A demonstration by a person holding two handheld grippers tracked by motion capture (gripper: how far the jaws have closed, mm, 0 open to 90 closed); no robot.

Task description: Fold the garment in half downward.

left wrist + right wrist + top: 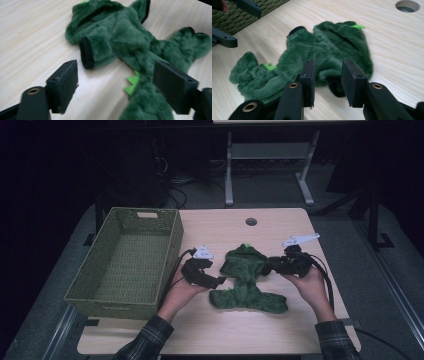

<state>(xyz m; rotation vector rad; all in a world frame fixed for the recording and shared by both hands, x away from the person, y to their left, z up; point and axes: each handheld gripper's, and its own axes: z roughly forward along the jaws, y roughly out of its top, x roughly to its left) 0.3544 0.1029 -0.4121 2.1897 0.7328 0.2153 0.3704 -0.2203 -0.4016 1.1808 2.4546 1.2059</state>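
A dark green plush dinosaur garment [247, 285] with lime spikes lies flat at the table's middle. My left gripper [220, 281] is at its left side, jaws open wide. In the left gripper view the black-cuffed sleeve [92, 52] lies just beyond the open left gripper [115, 85], untouched. My right gripper [267, 267] is at the garment's right side. In the right gripper view the garment [324, 47] spreads ahead, and its other black-cuffed sleeve [335, 87] lies low between the jaws of the right gripper [328, 80], which stand apart without squeezing it. The left gripper [239, 23] shows far off at upper left.
A green woven basket [107, 232] stands empty on the table's left side, close behind the left hand. A round cable hole [251, 221] sits in the tabletop near the far edge. Bare wood lies in front of and behind the garment.
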